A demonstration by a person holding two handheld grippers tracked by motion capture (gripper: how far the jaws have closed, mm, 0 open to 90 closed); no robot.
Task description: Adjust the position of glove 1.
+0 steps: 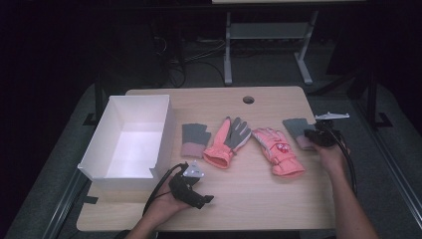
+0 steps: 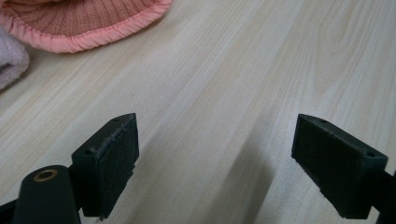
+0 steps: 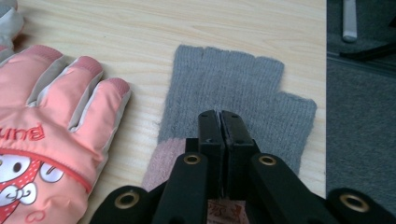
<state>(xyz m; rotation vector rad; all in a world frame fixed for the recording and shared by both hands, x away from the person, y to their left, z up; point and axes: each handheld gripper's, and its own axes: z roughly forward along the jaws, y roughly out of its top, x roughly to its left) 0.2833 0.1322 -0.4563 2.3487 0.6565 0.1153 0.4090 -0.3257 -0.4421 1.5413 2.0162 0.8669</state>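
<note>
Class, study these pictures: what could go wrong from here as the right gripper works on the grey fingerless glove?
The right gripper is shut over the grey fingerless glove; it may have pinched little or no knit, so a lift could slip. This glove lies near the table edge and could drop off.

In the right gripper view, the pink ski glove (image 3: 51, 135) lying at about nine o'clock is showing red letters across its back, just above a cartoon face with a bow. The letters are appearing upside down from this angle and are running off the left edge, so only a fragment resembling "Buna" is coming through; the whole word is not making itself readable. In the high view, the same pink ski glove (image 1: 277, 149) is showing only a small red patch at its middle, too small to read. Nothing else in the views is carrying legible words, numbers or signs.
</note>
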